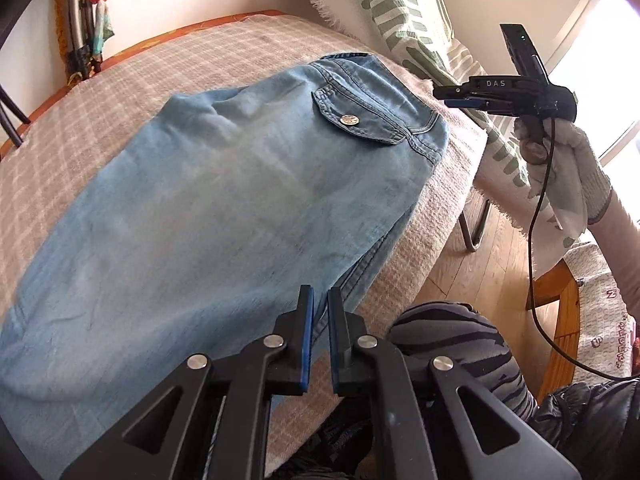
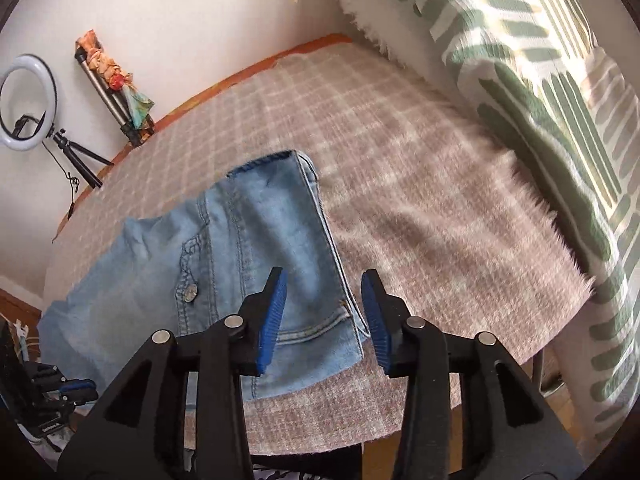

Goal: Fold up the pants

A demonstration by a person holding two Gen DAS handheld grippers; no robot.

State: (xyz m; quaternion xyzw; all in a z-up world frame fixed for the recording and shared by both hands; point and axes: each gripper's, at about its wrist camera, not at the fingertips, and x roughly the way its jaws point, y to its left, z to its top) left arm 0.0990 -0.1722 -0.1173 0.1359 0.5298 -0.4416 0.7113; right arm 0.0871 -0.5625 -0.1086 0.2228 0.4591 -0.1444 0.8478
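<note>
Light blue denim pants (image 1: 224, 200) lie folded flat on a table covered by a checked beige cloth (image 1: 120, 80). A back pocket flap with a metal button (image 1: 349, 120) faces up near the waistband. My left gripper (image 1: 319, 308) is nearly shut and empty, just above the pants' near edge. My right gripper (image 2: 324, 300) is open and empty above the waistband corner of the pants (image 2: 240, 248). The right gripper also shows in the left wrist view (image 1: 464, 96), held in a gloved hand beyond the waistband.
A green-patterned white throw (image 2: 540, 80) drapes a chair at the table's right side. A ring light on a tripod (image 2: 28, 100) and another tripod (image 2: 120, 100) stand by the wall. A black cable (image 1: 536, 240) hangs from the right gripper. My knee (image 1: 452, 340) is below the table edge.
</note>
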